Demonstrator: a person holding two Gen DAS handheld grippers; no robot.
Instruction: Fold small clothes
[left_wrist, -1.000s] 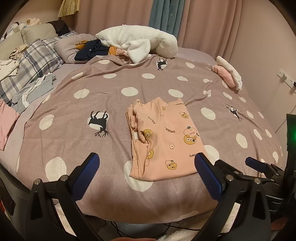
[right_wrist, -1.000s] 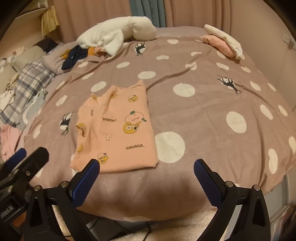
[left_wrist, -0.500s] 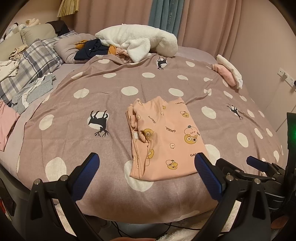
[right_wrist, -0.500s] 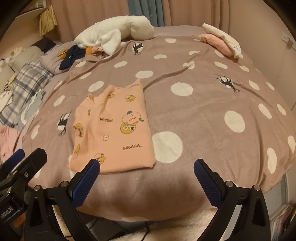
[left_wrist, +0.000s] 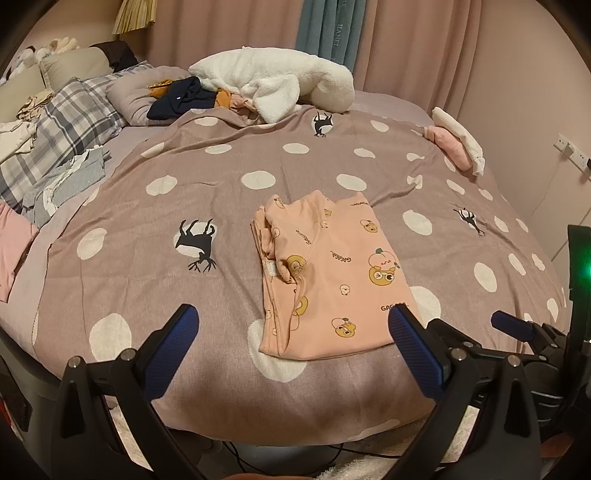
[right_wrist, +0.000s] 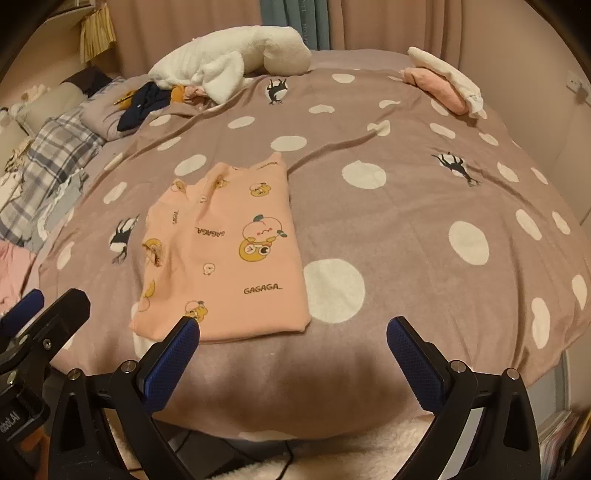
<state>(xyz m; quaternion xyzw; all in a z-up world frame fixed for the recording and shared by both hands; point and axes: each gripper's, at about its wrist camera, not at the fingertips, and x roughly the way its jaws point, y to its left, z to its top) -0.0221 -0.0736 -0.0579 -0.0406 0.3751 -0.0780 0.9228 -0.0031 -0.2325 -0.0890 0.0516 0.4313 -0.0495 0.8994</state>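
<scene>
jaws of both the left gripper (left_wrist: 293, 328) and right gripper (right_wrist: 293, 338) stay wide, folded peach garment (right_wrist: 225, 251) unmoved.

Folded garment (left_wrist: 328, 273) on bedspread (left_wrist: 155, 280), near front edge; blanket (left_wrist: 273, 79) behind.

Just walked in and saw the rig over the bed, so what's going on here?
A person holds a two-finger tool in each hand above a mauve polka-dot bedspread. Both the left tool and the right tool are open and hold nothing. A peach cartoon-print child's garment lies folded into a rectangle near the bed's front edge, touched by neither tool. More clothes are piled near the pillows.
</scene>
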